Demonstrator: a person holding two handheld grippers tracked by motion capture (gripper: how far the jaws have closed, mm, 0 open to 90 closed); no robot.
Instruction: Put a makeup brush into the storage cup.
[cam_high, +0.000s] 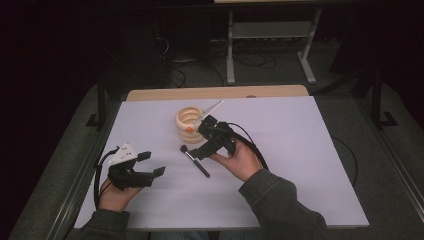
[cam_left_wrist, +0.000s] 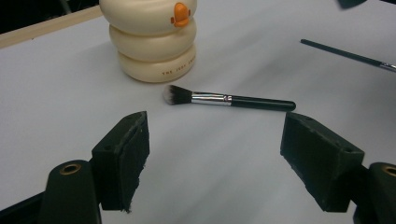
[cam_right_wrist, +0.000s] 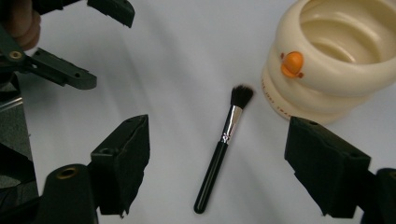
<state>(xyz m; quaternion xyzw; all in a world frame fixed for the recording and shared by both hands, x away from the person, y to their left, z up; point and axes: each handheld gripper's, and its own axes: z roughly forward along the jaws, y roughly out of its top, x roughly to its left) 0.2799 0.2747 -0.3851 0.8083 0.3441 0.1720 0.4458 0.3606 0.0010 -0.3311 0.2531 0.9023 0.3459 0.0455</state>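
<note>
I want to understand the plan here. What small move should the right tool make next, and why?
Probably lower the right tool onto the makeup brush and close on its black handle. The brush lies flat on the white table, beside the cream duck-faced holder, and it sits between the open jaws, which do not touch it yet. The left tool waits open, apart from it.

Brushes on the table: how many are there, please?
2. One brush lies beside the cream holder; a thinner brush lies farther off, cut by the left gripper view's edge. Others may be hidden.
</note>
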